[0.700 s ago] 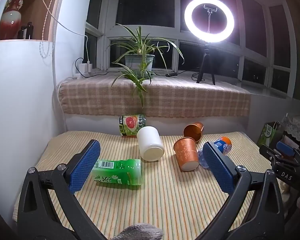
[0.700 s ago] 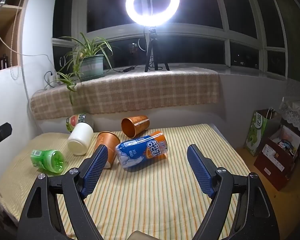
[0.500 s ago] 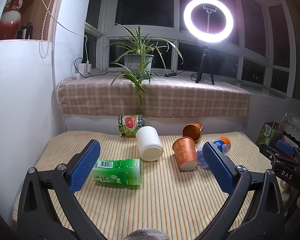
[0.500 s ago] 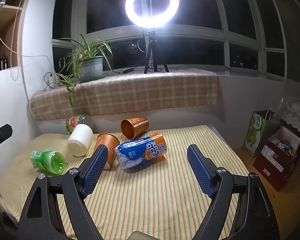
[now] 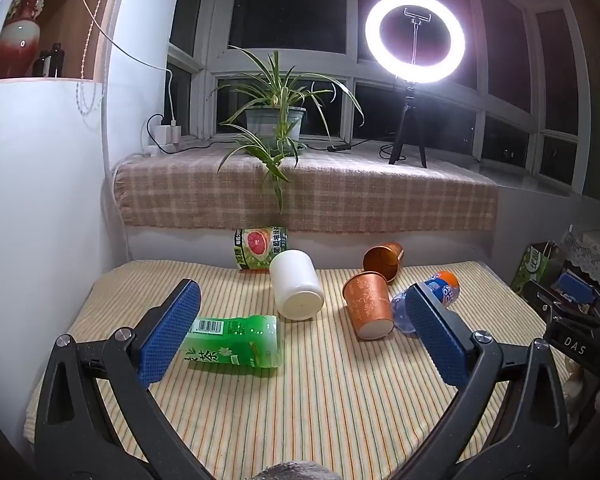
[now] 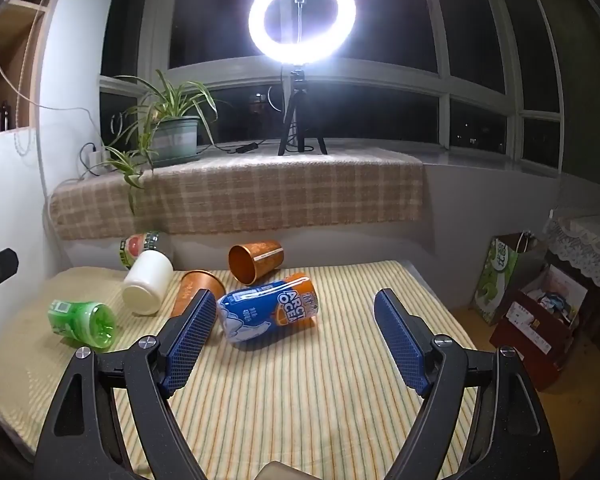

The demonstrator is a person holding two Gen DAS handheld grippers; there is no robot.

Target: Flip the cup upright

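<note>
Several cups and bottles lie on their sides on a striped table [image 5: 320,400]. A white cup [image 5: 296,284] [image 6: 148,282] lies with its base toward me. One copper cup [image 5: 368,308] [image 6: 196,286] lies beside it, and a second copper cup [image 5: 382,260] [image 6: 254,260] lies behind, mouth showing. My left gripper [image 5: 300,332] is open and empty above the table's near part, short of the white cup. My right gripper [image 6: 294,340] is open and empty, just before a blue and orange bottle [image 6: 270,310] [image 5: 440,290].
A green tea bottle [image 5: 236,340] [image 6: 82,322] lies at the left. A grapefruit-label bottle [image 5: 260,248] [image 6: 138,246] lies by the back wall. A checked ledge [image 5: 300,192] carries a plant [image 5: 276,120] and a ring light [image 5: 414,36]. Bags and boxes [image 6: 528,304] stand on the floor at the right.
Both grippers have shifted slightly; the objects sit a touch higher in the views. Nothing on the table has moved, and both grippers stay open.
</note>
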